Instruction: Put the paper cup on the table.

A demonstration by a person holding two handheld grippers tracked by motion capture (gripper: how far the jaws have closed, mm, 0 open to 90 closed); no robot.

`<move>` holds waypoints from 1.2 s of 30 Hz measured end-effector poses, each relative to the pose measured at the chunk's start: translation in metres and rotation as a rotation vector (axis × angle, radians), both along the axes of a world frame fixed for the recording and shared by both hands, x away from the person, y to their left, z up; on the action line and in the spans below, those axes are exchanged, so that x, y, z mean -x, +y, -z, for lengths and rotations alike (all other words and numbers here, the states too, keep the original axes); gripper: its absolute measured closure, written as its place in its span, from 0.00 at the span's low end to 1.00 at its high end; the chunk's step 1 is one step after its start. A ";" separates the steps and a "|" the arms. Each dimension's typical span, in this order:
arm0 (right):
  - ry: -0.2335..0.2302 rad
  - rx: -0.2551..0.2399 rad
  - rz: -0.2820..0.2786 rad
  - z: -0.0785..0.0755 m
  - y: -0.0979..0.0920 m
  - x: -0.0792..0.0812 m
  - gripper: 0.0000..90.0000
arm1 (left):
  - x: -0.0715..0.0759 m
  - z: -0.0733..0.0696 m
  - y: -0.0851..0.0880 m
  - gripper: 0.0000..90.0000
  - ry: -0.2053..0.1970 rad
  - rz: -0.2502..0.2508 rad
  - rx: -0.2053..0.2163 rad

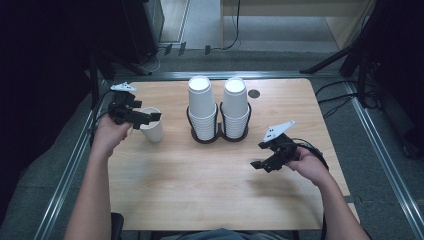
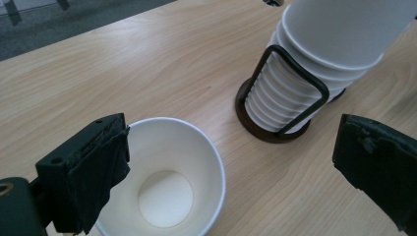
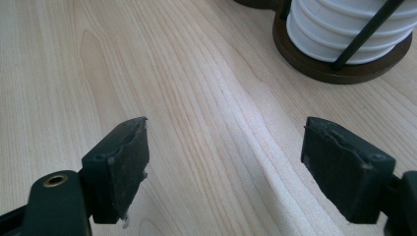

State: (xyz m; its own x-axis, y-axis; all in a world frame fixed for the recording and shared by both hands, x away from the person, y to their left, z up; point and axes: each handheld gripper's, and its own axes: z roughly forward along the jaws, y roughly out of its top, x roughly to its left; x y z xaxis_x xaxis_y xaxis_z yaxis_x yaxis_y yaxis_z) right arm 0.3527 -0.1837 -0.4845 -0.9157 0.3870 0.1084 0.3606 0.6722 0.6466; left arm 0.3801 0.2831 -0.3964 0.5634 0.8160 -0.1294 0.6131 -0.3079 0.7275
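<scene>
One white paper cup (image 1: 152,129) stood alone on the left of the wooden worktop (image 1: 210,185), plain, with no writing. Two tall cup stacks (image 1: 202,107) sat in a black wire holder (image 1: 218,134) (mid-worktop). The left claw (image 1: 150,118) gaped wide beside the cup's rim. The right claw (image 1: 260,159) hung wide, holding nothing.

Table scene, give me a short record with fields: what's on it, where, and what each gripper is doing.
surface: wooden table
cup stacks: two, upside down in a black holder, centre back
single cup: upright, empty, left of the stacks
left gripper: open, jaws either side of the single cup's rim
right gripper: open, holding nothing, above bare table
</scene>
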 end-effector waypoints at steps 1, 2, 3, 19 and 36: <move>0.000 -0.001 -0.001 0.000 0.000 0.000 0.21 | 0.001 0.000 -0.002 0.01 0.002 0.006 -0.003; 0.004 -0.002 0.000 0.000 0.000 0.000 0.21 | 0.002 0.000 -0.004 0.01 0.001 0.014 -0.002; -0.003 -0.007 -0.002 -0.001 0.000 -0.001 0.21 | 0.002 0.000 -0.006 0.01 -0.001 0.022 -0.008; -0.018 -0.030 -0.012 -0.004 0.005 -0.005 0.21 | 0.018 0.012 -0.030 0.01 0.006 0.093 -0.013; -0.014 -0.035 -0.050 -0.006 0.021 -0.015 0.21 | 0.038 0.035 -0.061 0.01 0.003 0.167 -0.029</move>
State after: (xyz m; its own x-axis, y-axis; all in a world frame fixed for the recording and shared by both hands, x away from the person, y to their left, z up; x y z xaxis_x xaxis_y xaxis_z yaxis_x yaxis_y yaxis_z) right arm 0.3675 -0.1631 -0.4782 -0.9353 0.3369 0.1086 0.3182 0.6658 0.6749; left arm 0.3419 0.2216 -0.4309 0.6912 0.7144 -0.1091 0.5537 -0.4265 0.7152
